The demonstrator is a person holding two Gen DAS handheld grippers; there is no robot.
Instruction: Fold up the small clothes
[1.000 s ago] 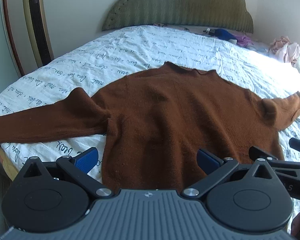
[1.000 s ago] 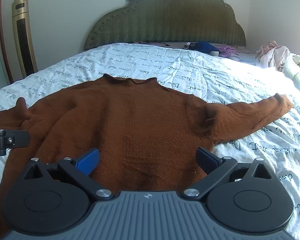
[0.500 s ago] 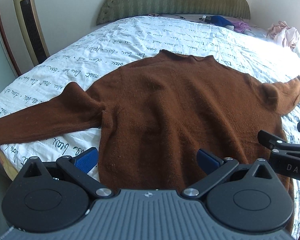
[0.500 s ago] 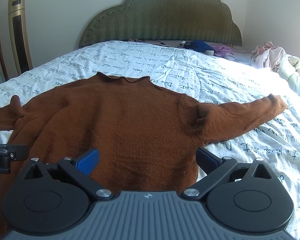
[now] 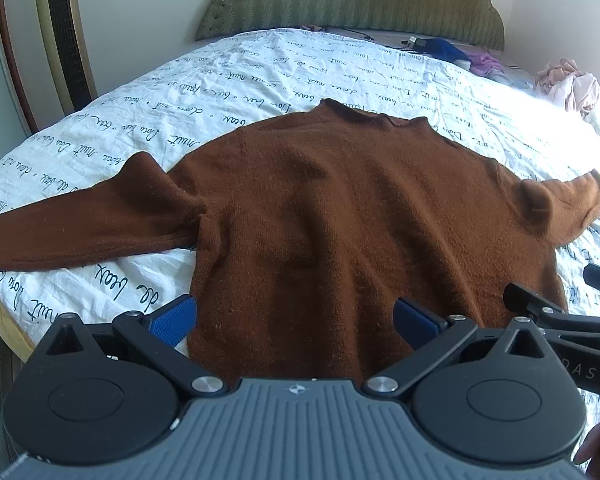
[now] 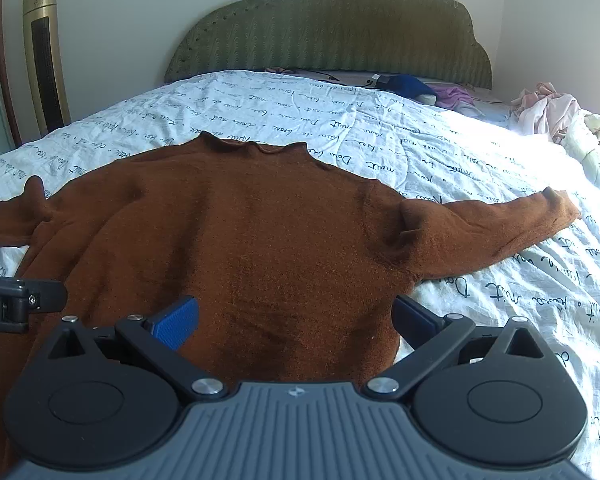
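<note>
A brown knit sweater [image 5: 360, 216] lies flat on the bed, collar toward the headboard and both sleeves spread out sideways. My left gripper [image 5: 294, 320] hovers open over the sweater's near left hem, its blue pads wide apart with nothing between them. My right gripper [image 6: 294, 320] hovers open over the near right hem in the same way. The sweater [image 6: 228, 240] fills the middle of the right wrist view, its right sleeve [image 6: 496, 228] reaching to the right. Each gripper's body shows at the edge of the other's view.
A white bedsheet [image 5: 260, 76] printed with dark script covers the bed. A green padded headboard [image 6: 332, 28] stands behind. Loose pale clothes [image 6: 556, 120] pile at the far right, blue and purple items [image 6: 420, 88] near the headboard. A gold tower fan [image 5: 62, 32] stands left.
Both grippers have shifted slightly over the sweater's near hem, and the left view now looks down on it more steeply. The sweater has not moved. Both stay open.
</note>
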